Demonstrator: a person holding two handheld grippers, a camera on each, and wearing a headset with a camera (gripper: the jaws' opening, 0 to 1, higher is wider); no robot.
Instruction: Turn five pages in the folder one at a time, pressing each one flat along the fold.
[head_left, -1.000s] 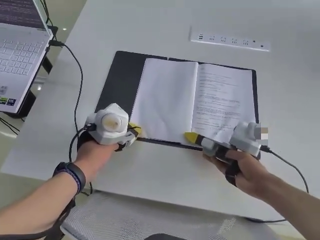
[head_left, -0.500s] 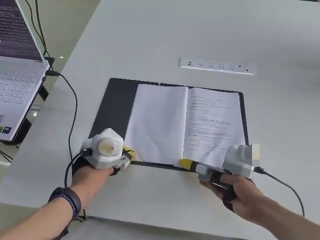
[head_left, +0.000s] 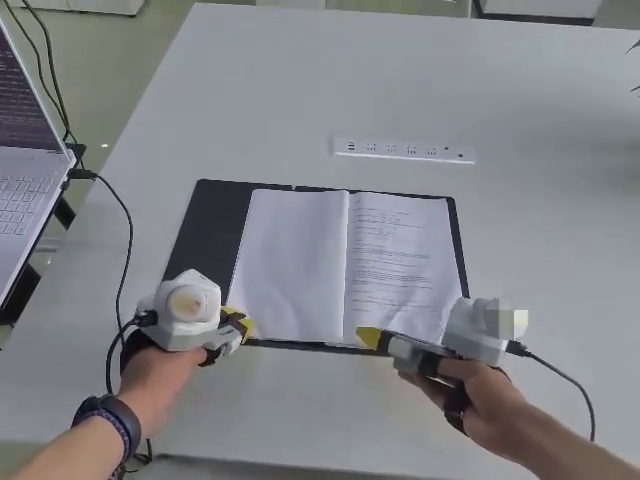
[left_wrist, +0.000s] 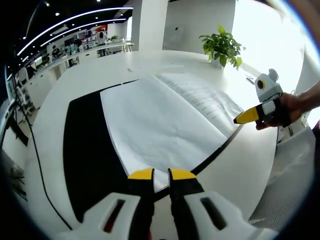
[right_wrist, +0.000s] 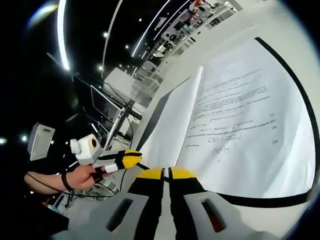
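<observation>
Folder (head_left: 213, 228) lies open on surface (head_left: 300, 90), blank pg (head_left: 290, 262) left, printed pg (head_left: 402, 262) right. L tongs (head_left: 236, 325) & R tongs (head_left: 367, 338) both clenched, empty, at its near edge. Advice: R lifts one sheet only (check corner), then press along fold (head_left: 346, 265).

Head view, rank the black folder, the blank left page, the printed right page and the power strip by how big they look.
1. black folder
2. blank left page and printed right page: near alike, not ranked
3. power strip
</observation>
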